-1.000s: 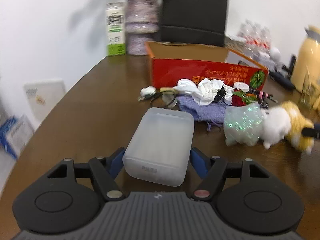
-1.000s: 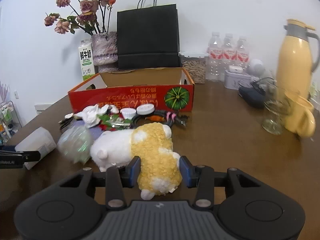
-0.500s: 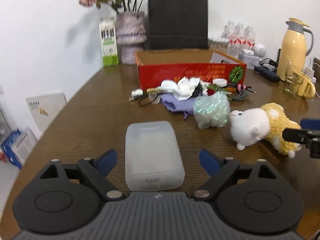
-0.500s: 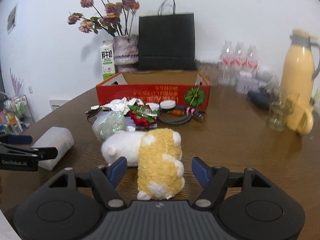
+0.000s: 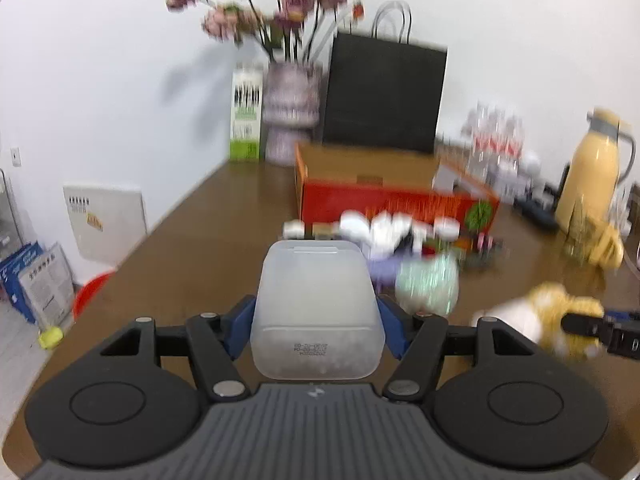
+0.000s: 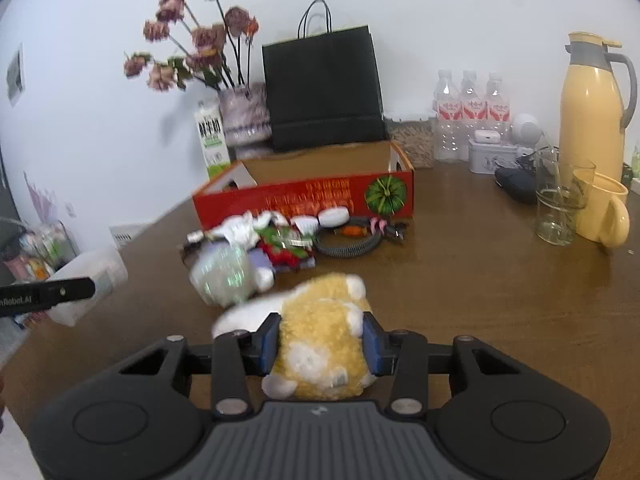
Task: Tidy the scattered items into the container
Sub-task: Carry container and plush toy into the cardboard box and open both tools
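Observation:
A translucent white plastic box [image 5: 316,300] sits between the blue pads of my left gripper [image 5: 316,320]. The jaws are closing and both pads press its sides, holding it above the brown table. My right gripper [image 6: 322,344] is closing too, its pads squeezing a yellow-and-white plush toy [image 6: 320,320]. The open red cardboard box [image 6: 304,200] stands further back, with a pile of small items [image 6: 288,236] and a shimmering pouch [image 6: 224,276] in front of it. The plush toy [image 5: 540,312] shows at the right of the left wrist view.
Behind the red box stand a vase of dried flowers [image 6: 240,108], a milk carton [image 6: 212,140] and a black paper bag [image 6: 324,92]. Water bottles [image 6: 468,116], a tin [image 6: 490,156], a yellow thermos [image 6: 588,108], a glass [image 6: 560,204] and a yellow mug [image 6: 604,208] fill the right.
Half a second ago both pairs of jaws stood wide apart around the box and the toy. They have come in onto them. The left gripper has risen with the box.

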Tool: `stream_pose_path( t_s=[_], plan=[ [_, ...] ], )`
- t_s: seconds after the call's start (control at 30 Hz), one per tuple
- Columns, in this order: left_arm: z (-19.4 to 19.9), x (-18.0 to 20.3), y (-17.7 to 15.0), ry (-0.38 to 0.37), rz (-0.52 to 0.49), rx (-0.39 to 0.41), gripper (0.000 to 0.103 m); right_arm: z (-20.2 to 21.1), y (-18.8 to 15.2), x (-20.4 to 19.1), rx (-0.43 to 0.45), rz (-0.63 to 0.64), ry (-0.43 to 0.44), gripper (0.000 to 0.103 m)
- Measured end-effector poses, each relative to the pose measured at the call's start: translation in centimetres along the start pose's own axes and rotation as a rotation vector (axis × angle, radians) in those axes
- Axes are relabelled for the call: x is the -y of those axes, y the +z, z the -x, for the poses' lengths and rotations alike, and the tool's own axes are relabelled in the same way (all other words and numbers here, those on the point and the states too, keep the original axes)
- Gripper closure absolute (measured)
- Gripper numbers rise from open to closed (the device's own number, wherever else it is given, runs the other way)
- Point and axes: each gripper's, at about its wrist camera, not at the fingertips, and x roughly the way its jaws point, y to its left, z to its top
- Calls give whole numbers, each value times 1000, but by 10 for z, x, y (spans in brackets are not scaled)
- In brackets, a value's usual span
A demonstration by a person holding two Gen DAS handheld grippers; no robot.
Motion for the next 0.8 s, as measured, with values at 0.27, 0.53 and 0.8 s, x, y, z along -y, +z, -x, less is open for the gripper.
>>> stream_pose_path(
  t_s=[0.27, 0.53, 0.8],
  plan=[
    [-27, 2, 80, -112, 27, 62, 38, -4, 64, 2, 76, 83, 26, 65],
    [-134, 33, 179, -92, -50, 67, 38, -93, 195, 16, 120, 112, 46, 65],
    [-312, 54, 215, 17, -52, -103, 38, -292, 273, 43, -25, 16, -107, 65]
  ],
)
